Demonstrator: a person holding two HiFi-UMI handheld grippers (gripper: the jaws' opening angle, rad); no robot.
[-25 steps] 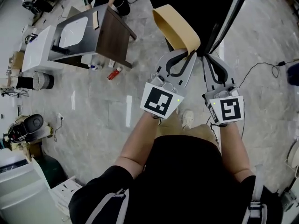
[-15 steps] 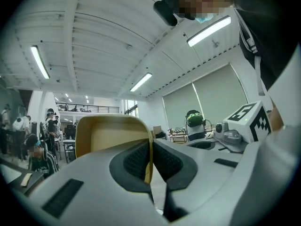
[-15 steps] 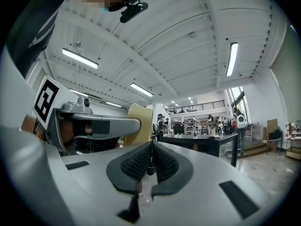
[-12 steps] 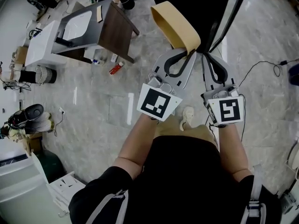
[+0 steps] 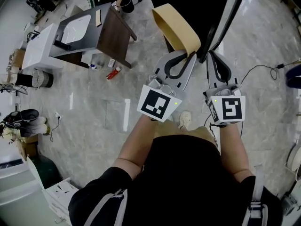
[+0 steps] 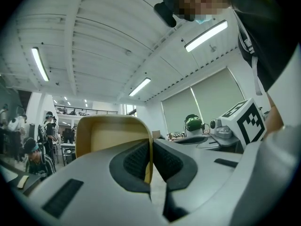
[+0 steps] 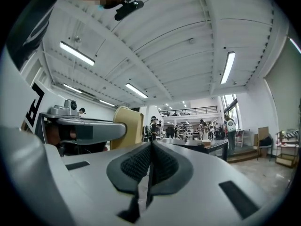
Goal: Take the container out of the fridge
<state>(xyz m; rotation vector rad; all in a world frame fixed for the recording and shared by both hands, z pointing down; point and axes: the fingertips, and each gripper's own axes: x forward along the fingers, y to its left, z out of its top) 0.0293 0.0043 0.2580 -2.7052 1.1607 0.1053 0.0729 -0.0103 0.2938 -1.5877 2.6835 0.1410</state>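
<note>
Container [image 5: 176, 27]: tan, thin-walled, open tub at the upper middle of the head view, tilted, clear of the dark fridge [image 5: 197, 1] behind it. Left tongs [image 5: 191, 55] are clenched on one side wall just below the rim; the left gripper view shows that wall sandwiched between the ribbed pads [image 6: 137, 160]. Right tongs [image 5: 210, 56] are pressed together with nothing between them, just beside the container and not touching it.

Handling, judged:
- Probably light. The part of the interior in view looks empty, and a one-wall pinch carries it.
- Stiff enough to keep its shape while hanging from one side.
- The wall looks smooth, so it may pivot or slide in the pads if swung. Not fragile by appearance.
- A better hold would add the right tongs on the opposite wall near the rim.

Edges and room:
- The fridge door edge [image 5: 230, 13] runs down the upper right, close to the right tongs and near the container's right side. This is the only tight spot.
- Open floor [image 5: 94, 121] fills the left and centre of the frame.
- The worktop [image 5: 80, 29] at the upper left is well apart.
- A cable [image 5: 263, 68] lies on the floor at the right.
</note>
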